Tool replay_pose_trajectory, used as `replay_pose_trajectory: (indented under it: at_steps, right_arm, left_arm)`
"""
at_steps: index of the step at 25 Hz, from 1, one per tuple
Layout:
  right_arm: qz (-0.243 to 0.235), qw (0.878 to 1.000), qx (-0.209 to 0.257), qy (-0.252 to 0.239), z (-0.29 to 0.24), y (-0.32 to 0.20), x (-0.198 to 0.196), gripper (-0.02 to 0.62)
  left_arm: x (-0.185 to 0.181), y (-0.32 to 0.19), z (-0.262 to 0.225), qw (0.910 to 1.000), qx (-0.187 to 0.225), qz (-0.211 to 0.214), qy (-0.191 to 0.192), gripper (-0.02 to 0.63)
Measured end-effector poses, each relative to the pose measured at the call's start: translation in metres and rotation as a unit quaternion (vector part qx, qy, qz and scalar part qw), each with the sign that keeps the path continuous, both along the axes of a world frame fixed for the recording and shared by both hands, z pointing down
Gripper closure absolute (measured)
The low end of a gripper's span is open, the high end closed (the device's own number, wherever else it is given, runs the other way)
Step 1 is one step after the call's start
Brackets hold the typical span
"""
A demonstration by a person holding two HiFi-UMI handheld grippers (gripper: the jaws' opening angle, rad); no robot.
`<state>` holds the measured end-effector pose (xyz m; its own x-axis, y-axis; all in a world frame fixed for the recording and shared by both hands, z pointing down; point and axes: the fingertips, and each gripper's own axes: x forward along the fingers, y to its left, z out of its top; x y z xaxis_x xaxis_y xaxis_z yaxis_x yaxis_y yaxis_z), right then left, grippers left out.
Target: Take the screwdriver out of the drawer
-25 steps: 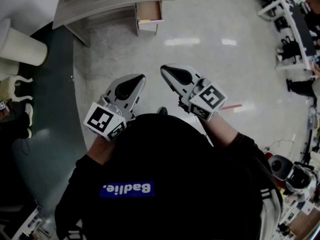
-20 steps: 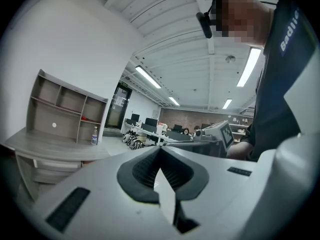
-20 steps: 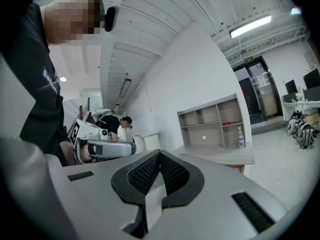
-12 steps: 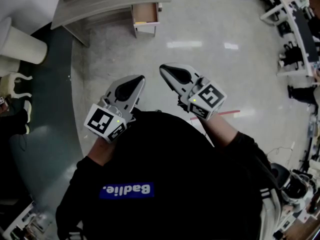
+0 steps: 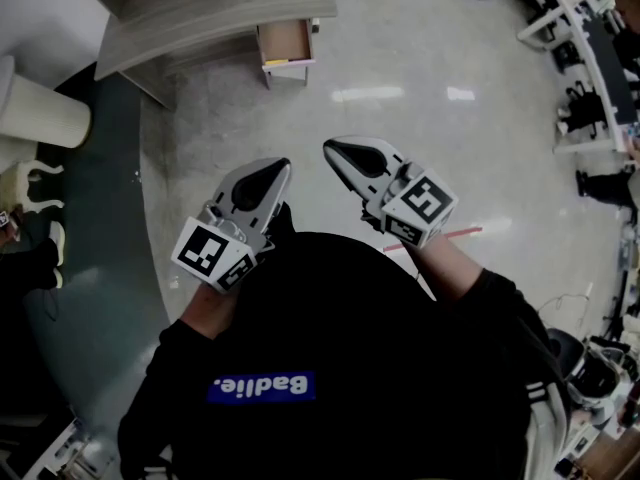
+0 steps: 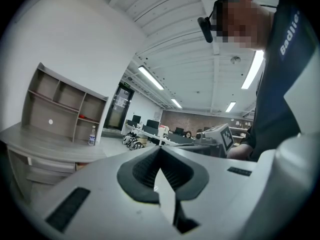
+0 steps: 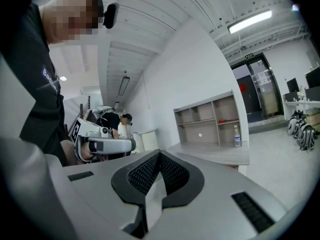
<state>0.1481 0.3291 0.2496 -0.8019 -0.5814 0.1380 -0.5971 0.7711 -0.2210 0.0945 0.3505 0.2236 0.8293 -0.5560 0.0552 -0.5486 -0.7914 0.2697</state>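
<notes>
Head view: open drawer (image 5: 285, 40) well ahead; left gripper (image 5: 285, 165), right gripper (image 5: 328, 146) fingers together, empty.

Head view steeply down, gripper views level, sharing the desk (image 5: 205, 10)

Bright ceiling strips glare off the floor (image 5: 400, 93) (fisheye-bent edges).

Your black long-sleeved top (image 5: 380, 368) bears a blue patch (image 5: 262, 387); left gripper (image 5: 284, 166) and right gripper (image 5: 329, 148) are pale grey with black-and-white marker cubes.
</notes>
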Motion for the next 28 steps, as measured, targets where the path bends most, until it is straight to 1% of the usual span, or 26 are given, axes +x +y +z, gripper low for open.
replay_pose_trajectory:
  at_steps: [4,7,15,18,21,23,26,28]
  right_arm:
    - [0.022,1.0,-0.001,0.011,0.003,-0.037,0.001,0.565]
    - [0.032,0.999,-0.011,0.017,0.007,-0.07,-0.007,0.565]
    - [0.058,0.998,-0.022,0.034,0.008,-0.168,-0.043,0.565]
    - [0.064,0.997,-0.028,0.033,0.008,-0.203,-0.059,0.565]
    - [0.072,0.996,-0.041,0.03,0.01,-0.234,-0.073,0.565]
    - [0.077,0.996,-0.04,0.032,0.01,-0.252,-0.081,0.565]
    - [0.08,0.996,-0.033,0.036,0.01,-0.275,-0.094,0.565]
    - [0.076,0.996,-0.031,0.038,0.016,-0.281,-0.104,0.565]
  left_arm:
    - [-0.001,-0.038,0.003,0.9997,0.001,0.02,0.01,0.609]
    - [-0.009,-0.073,0.004,0.9992,-0.004,0.037,0.011,0.608]
    - [-0.05,-0.182,0.008,0.9976,-0.02,0.064,0.017,0.609]
    - [-0.066,-0.219,0.013,0.9964,-0.021,0.081,0.012,0.609]
    - [-0.078,-0.249,0.017,0.9949,-0.024,0.097,0.01,0.609]
    - [-0.085,-0.266,0.019,0.9941,-0.025,0.105,0.011,0.609]
    - [-0.095,-0.29,0.025,0.9937,-0.034,0.107,0.009,0.608]
    - [-0.102,-0.298,0.032,0.9936,-0.041,0.105,0.01,0.607]
